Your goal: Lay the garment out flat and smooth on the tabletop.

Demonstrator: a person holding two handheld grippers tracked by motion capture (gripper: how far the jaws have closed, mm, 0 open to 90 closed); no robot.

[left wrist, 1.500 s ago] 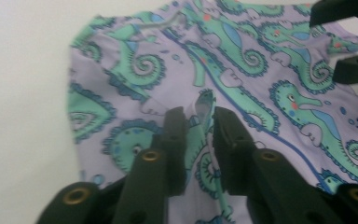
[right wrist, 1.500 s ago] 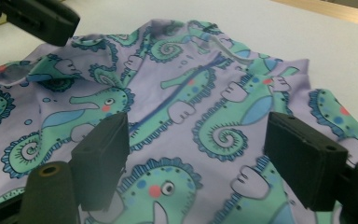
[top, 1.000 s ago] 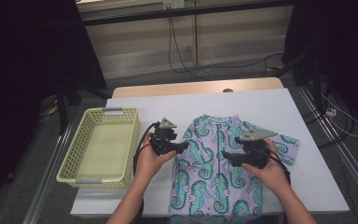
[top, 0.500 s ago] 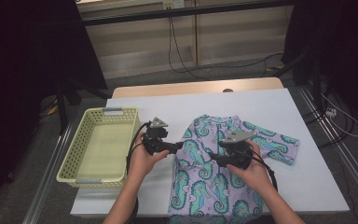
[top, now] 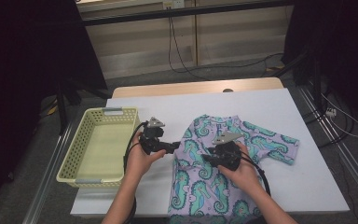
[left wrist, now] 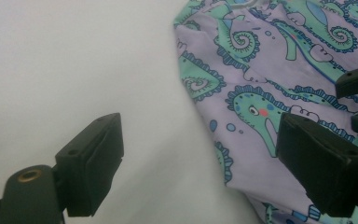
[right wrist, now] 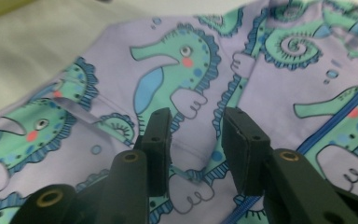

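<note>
Flanking the seahorse garment [top: 214, 182], a yellow basket [top: 91, 151] sits left; left hand-held gripper [top: 175, 148] spread, right hand-held gripper [top: 205, 159] narrowing, unpinched.

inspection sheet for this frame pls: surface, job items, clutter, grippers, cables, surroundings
Surface: white table, wooden strip along its far edge.
Job's things: seahorse-print garment lying flat, one sleeve out to the right, near end over the table's front edge.
Clutter: yellow basket at the left, nothing in it.
Grippers: left gripper open, jaws just opening, astride the garment's left edge; right gripper over the fabric, jaws just closing, gap remains.
Cables: black cable loops from the left gripper.
Surroundings: dark curtains, floor cables.
</note>
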